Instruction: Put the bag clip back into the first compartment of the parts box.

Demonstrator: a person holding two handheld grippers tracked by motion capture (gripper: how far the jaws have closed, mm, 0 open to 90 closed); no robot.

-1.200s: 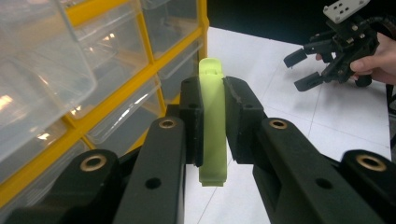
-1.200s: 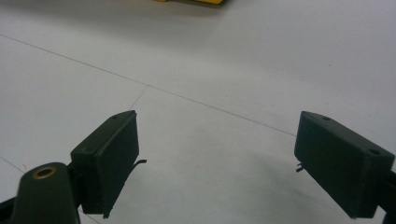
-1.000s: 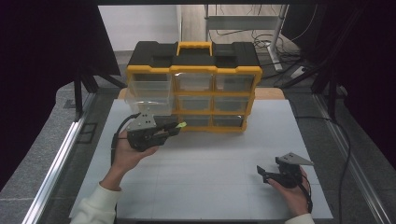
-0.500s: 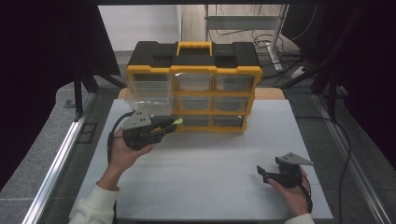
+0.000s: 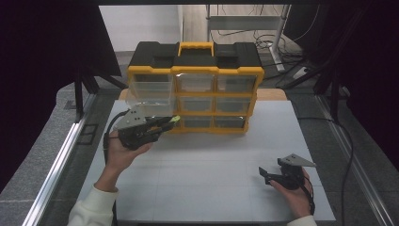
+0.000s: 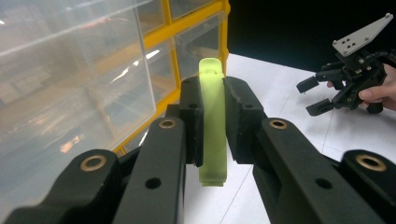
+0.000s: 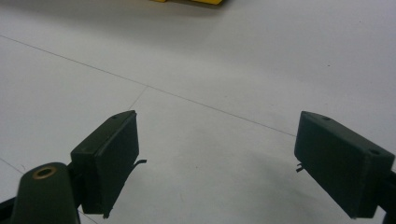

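My left gripper (image 5: 170, 122) is shut on a flat, pale green plastic piece (image 5: 175, 119), held above the table just in front of the pulled-out clear top-left drawer (image 5: 149, 93) of a yellow and black organizer (image 5: 195, 70). In the left gripper view the green piece (image 6: 211, 70) stands on edge between the two pads of my left gripper (image 6: 214, 95), and the clear drawer (image 6: 70, 74) is close at the left. My right gripper (image 5: 267, 175) rests low over the white table (image 5: 211, 160) at the front right. Its jaws stand wide apart with nothing between them (image 7: 233, 158).
The organizer stands at the back of the white table with several clear drawers in three rows. My right gripper (image 6: 327, 95) and the hand on it also appear far off in the left gripper view. A metal rail (image 5: 56, 169) runs along the table's left side.
My left gripper has drifted slightly left and up with the green piece in it. The right hand has not moved.
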